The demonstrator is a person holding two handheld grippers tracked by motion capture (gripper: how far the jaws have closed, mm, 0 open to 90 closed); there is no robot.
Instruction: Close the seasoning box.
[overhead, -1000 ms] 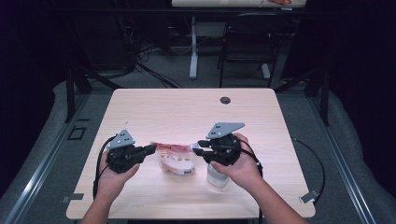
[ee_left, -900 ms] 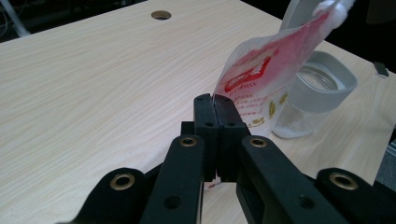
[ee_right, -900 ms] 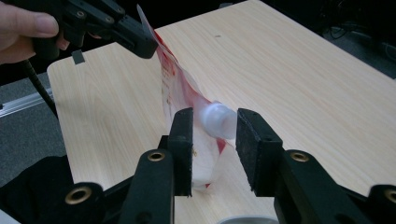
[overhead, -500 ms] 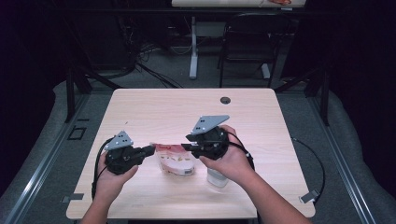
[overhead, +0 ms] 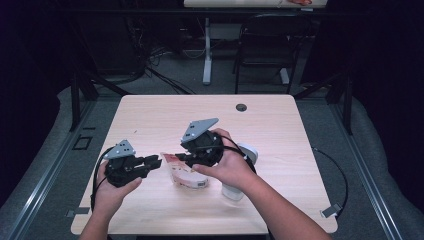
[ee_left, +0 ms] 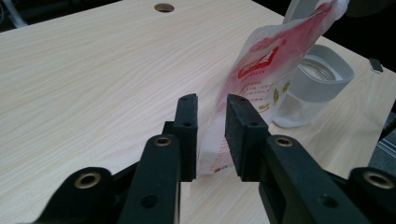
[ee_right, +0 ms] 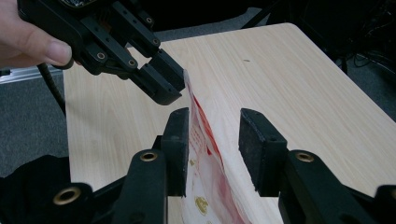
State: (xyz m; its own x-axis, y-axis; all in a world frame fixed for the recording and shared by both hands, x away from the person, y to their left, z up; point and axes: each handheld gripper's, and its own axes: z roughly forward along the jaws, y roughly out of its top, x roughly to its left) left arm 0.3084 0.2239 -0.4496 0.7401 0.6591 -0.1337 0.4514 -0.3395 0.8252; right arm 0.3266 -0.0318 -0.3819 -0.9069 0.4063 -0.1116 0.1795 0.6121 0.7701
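Observation:
A red and white pouch (overhead: 186,176) stands on edge at the front middle of the wooden table (overhead: 280,125). My left gripper (overhead: 156,162) points right at the pouch's left end. In the left gripper view its jaws (ee_left: 212,100) have just been opening, and the pouch (ee_left: 261,74) edge sits loosely between them. My right gripper (overhead: 179,159) reaches over the pouch from the right. Its jaws (ee_right: 215,116) have just been opening wider, and the pouch (ee_right: 208,158) lies against one pad only. A clear jar with a white lid (overhead: 240,172) stands behind the right hand.
The jar (ee_left: 322,70) stands just beyond the pouch, close to it. A round cable hole (overhead: 241,107) sits near the table's far edge. A chair (overhead: 260,50) and a table leg stand on the floor beyond. Cables trail from both grippers.
The right hand has moved left and a little up, over the pouch. The left gripper's jaws have opened off the pouch edge; the left hand has stayed in place.

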